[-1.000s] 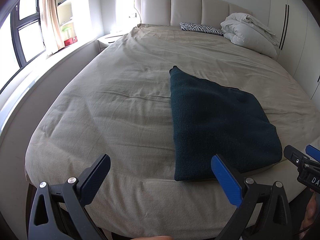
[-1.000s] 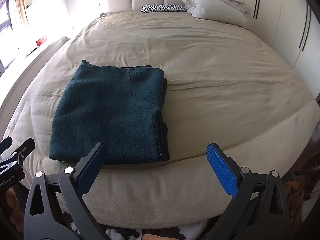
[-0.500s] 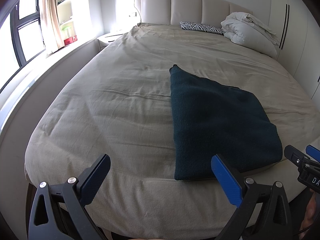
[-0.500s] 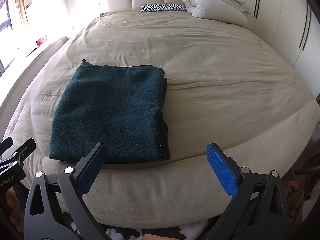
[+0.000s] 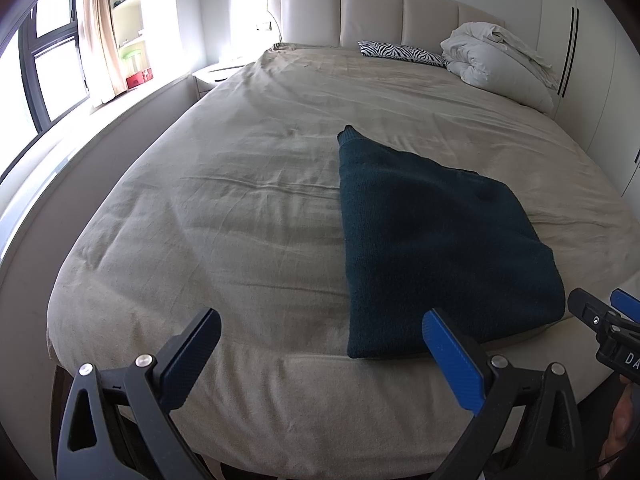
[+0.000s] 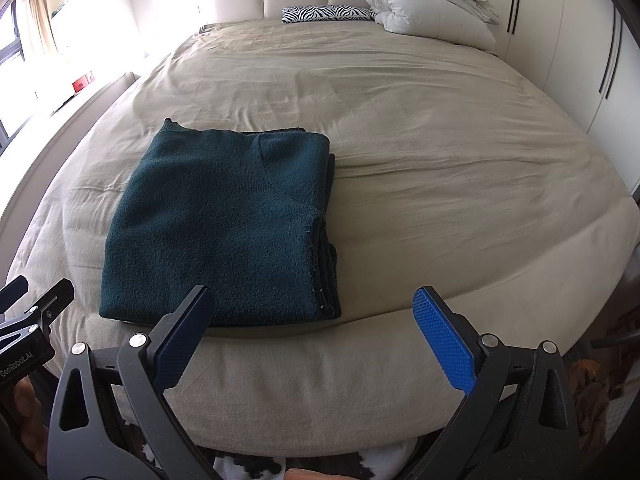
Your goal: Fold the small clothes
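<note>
Here a dark teal garment (image 6: 224, 224) lies folded into a neat rectangle on a beige bed (image 6: 420, 152), close to the foot edge. Its stacked layers show along the right side in the right wrist view, where several edges sit one on another. One far corner pokes up into a small point in the left wrist view, where the garment (image 5: 432, 240) reaches almost to the bed's (image 5: 224, 200) near edge.

The left gripper (image 5: 320, 344) has its jaws spread wide and holds nothing; its fingers hang in front of the foot of the bed, apart from the cloth, with the right finger's blue pad (image 5: 452, 364) overlapping the garment's near corner in the picture only. The right gripper (image 6: 316, 328) is likewise wide open and empty, its fingers below the mattress edge, the left one just in front of the garment's near hem. Each gripper shows at the edge of the other's view, so they sit side by side at the foot of the bed.

At the head of the bed a zebra pillow (image 6: 326, 13) lies against the padded headboard (image 5: 372, 12), with a bundled white duvet (image 6: 432, 8) beside it. A window (image 5: 44, 68) with a curtain (image 5: 98, 32) is on the left.
</note>
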Demonstrator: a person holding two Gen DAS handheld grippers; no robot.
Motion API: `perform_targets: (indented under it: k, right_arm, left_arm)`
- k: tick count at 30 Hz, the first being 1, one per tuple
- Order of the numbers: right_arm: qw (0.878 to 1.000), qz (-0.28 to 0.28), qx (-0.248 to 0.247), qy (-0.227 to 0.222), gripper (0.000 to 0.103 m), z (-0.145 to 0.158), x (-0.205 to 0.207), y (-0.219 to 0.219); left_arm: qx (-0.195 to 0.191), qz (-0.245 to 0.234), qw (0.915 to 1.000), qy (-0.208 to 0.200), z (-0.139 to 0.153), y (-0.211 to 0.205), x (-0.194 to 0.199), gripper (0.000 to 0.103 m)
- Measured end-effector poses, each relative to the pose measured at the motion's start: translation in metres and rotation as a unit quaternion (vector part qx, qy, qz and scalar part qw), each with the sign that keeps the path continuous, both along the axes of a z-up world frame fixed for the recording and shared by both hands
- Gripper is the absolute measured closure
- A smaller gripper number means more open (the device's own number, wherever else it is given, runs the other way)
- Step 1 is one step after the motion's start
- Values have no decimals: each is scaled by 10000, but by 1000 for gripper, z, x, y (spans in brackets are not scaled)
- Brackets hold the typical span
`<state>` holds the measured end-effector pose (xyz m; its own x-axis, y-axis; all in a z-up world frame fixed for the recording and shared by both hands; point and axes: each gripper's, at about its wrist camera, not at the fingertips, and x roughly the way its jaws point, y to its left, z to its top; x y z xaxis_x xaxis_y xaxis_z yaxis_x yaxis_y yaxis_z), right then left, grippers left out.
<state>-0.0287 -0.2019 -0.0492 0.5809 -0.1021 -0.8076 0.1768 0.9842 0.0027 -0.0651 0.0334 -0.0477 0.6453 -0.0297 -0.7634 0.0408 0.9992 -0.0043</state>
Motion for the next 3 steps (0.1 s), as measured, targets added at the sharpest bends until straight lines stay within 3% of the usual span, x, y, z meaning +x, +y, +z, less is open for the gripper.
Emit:
perform_targets:
  k: [3]
  right_arm:
    - [10000, 4, 17, 30, 2, -2, 1, 0]
  left_arm:
    - [7, -6, 10000, 0, 1, 1, 2, 0]
